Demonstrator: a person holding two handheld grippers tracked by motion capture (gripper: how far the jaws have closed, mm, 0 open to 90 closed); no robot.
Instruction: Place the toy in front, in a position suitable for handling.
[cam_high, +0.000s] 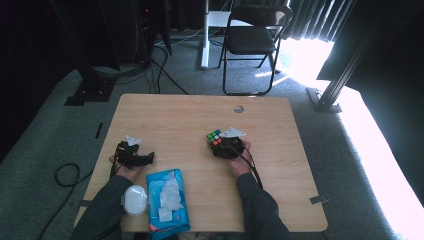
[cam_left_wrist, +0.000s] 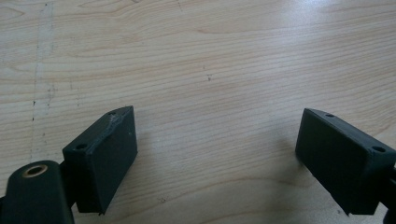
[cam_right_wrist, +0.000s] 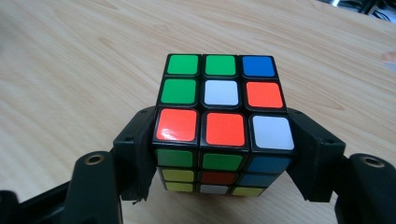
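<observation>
cube gripped on the wooden surface

the right hand-held gripper (cam_right_wrist: 224, 140) grasps a scrambled puzzle cube (cam_right_wrist: 223, 119), its black jaws pressed against the cube's two sides. the cube sits right of the middle of the surface (cam_high: 180, 120). the left hand-held gripper (cam_left_wrist: 217, 154) is released, jaws wide apart over bare wood near the left edge, just beyond a blue wipes pack (cam_high: 167, 200).

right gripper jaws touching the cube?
Touching. The right gripper view shows the right gripper with both black jaws pressed flat against opposite sides of the cube, no gap showing.
</observation>
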